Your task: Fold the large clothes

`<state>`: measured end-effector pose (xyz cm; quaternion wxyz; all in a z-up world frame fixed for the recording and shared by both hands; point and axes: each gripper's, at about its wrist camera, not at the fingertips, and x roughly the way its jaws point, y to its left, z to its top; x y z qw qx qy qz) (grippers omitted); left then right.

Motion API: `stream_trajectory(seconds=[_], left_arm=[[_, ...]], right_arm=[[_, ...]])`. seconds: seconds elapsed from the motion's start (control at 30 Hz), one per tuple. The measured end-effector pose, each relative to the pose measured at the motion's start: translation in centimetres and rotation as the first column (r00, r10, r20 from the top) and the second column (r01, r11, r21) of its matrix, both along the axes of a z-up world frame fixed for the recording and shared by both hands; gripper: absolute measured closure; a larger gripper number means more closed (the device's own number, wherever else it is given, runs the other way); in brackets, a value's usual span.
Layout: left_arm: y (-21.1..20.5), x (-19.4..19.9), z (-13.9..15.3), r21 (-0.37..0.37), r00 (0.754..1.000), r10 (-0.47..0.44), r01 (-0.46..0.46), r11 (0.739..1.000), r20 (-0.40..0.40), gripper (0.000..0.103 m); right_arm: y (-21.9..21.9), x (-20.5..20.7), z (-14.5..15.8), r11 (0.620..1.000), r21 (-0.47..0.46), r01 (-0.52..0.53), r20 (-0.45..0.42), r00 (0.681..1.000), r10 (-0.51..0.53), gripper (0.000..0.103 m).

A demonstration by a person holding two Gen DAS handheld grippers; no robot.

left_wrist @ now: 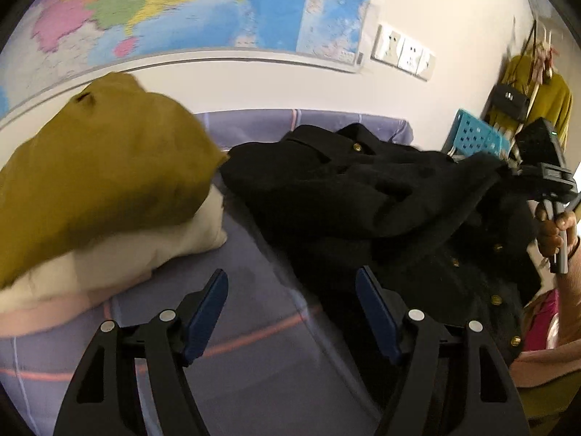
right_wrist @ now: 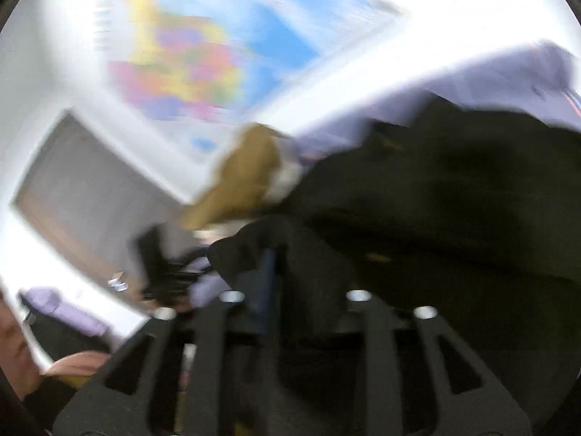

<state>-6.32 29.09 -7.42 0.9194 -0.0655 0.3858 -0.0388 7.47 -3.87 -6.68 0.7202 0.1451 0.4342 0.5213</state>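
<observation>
A black coat with gold buttons point(left_wrist: 381, 196) lies crumpled on the purple bed sheet point(left_wrist: 261, 363), at the middle right of the left wrist view. My left gripper point(left_wrist: 292, 294) is open and empty, just above the sheet at the coat's left edge. My right gripper point(left_wrist: 508, 174) shows at the far right of that view, shut on a lifted fold of the coat. The right wrist view is blurred; there the coat point(right_wrist: 454, 218) fills the right side and black cloth is bunched between the shut fingers of the right gripper point(right_wrist: 287, 254).
A stack of folded clothes, mustard point(left_wrist: 98, 167) over cream point(left_wrist: 152, 250), lies on the bed at the left. A map hangs on the wall point(left_wrist: 203, 7) behind the bed. A teal perforated basket point(left_wrist: 475, 134) and hanging clothes with a black bag point(left_wrist: 512, 101) stand at the right.
</observation>
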Motion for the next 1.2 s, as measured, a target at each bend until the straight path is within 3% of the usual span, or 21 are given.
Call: stream_trajectory(seconds=[0.07, 0.13, 0.2, 0.33, 0.4, 0.5, 0.53, 0.6, 0.73, 0.8, 0.83, 0.9, 0.97, 1.03, 1.1, 1.13, 1.17, 1.2], left_arm=[[-1.0, 1.6, -0.6, 0.039, 1.000, -0.016, 0.017, 0.999, -0.016, 0.036], [-1.7, 3.1, -1.1, 0.077, 0.999, -0.018, 0.021, 0.997, -0.035, 0.040], [-2.4, 4.4, -1.3, 0.100, 0.999, -0.025, 0.030, 0.995, -0.047, 0.041], [-4.2, 6.7, -1.2, 0.181, 0.997, -0.061, 0.069, 0.981, -0.046, 0.041], [-5.7, 7.6, -1.3, 0.305, 0.996, -0.083, 0.086, 0.949, -0.021, 0.041], [-6.1, 9.7, -1.4, 0.400, 0.999, -0.047, 0.044, 0.915, 0.000, 0.068], [-5.6, 10.3, -1.2, 0.394, 1.000, -0.021, 0.018, 0.919, 0.002, 0.072], [-3.1, 12.2, -0.7, 0.311, 0.997, 0.075, -0.068, 0.948, -0.011, 0.078], [-0.2, 13.8, -0.8, 0.233, 0.985, 0.165, -0.148, 0.961, -0.057, 0.078], [-0.6, 13.0, -0.5, 0.210, 0.994, 0.108, -0.099, 0.973, -0.032, 0.075], [-1.0, 12.5, -0.3, 0.207, 0.997, 0.076, -0.070, 0.976, -0.018, 0.060], [-1.9, 11.2, 0.1, 0.228, 1.000, 0.017, -0.019, 0.973, 0.012, 0.047], [-3.0, 9.9, 0.3, 0.197, 0.998, -0.063, 0.062, 0.978, 0.001, 0.044], [-3.9, 9.2, 0.0, 0.120, 0.993, -0.115, 0.119, 0.986, -0.037, 0.034], [-4.6, 9.5, -0.8, 0.054, 0.987, -0.141, 0.146, 0.988, -0.082, 0.034], [-4.8, 9.8, -1.1, 0.039, 0.984, -0.149, 0.153, 0.987, -0.098, 0.035], [-5.2, 10.4, -1.4, 0.016, 0.981, -0.158, 0.161, 0.987, -0.114, 0.039], [-5.5, 11.2, -1.7, 0.010, 0.981, -0.148, 0.150, 0.989, -0.127, 0.056]], right_arm=[[-0.1, 1.1, -2.3, 0.990, -0.125, 0.065, 0.002, 0.998, -0.066, 0.045], [-0.5, 1.0, -3.2, 0.985, -0.149, 0.081, 0.026, 0.997, -0.078, 0.039], [-1.2, 0.3, -3.1, 0.991, -0.112, 0.070, 0.033, 0.997, -0.066, 0.038], [-2.9, -1.5, -1.4, 1.000, -0.027, 0.007, 0.078, 0.997, -0.005, 0.023], [-3.2, -2.7, -0.1, 0.999, -0.016, -0.032, 0.113, 0.993, 0.034, 0.021], [-2.9, -4.2, 0.1, 0.994, -0.062, -0.086, 0.151, 0.984, 0.095, 0.016], [-2.9, -4.5, 0.0, 0.993, -0.084, -0.083, 0.165, 0.982, 0.096, 0.015], [-3.5, -4.5, -0.1, 0.990, -0.130, -0.045, 0.164, 0.984, 0.066, 0.013], [-7.1, -3.4, -1.3, 0.977, -0.187, 0.106, 0.160, 0.984, -0.076, 0.011], [-8.2, -3.8, -2.2, 0.971, -0.208, 0.120, 0.156, 0.984, -0.088, 0.011], [-8.5, -4.1, -2.9, 0.970, -0.211, 0.120, 0.146, 0.985, -0.090, 0.011], [-9.0, -4.7, -4.1, 0.969, -0.214, 0.125, 0.134, 0.986, -0.098, 0.011], [-8.8, -4.8, -4.8, 0.969, -0.208, 0.137, 0.122, 0.986, -0.113, 0.012], [-8.7, -4.6, -5.3, 0.969, -0.185, 0.165, 0.122, 0.982, -0.144, 0.025], [-8.2, -4.1, -5.1, 0.978, -0.138, 0.156, 0.119, 0.983, -0.140, 0.051], [-8.1, -4.0, -4.9, 0.982, -0.122, 0.144, 0.123, 0.984, -0.129, 0.077], [-7.8, -3.9, -4.3, 0.984, -0.120, 0.129, 0.140, 0.984, -0.112, 0.095], [-7.5, -3.9, -3.3, 0.984, -0.126, 0.130, 0.179, 0.978, -0.106, 0.095]])
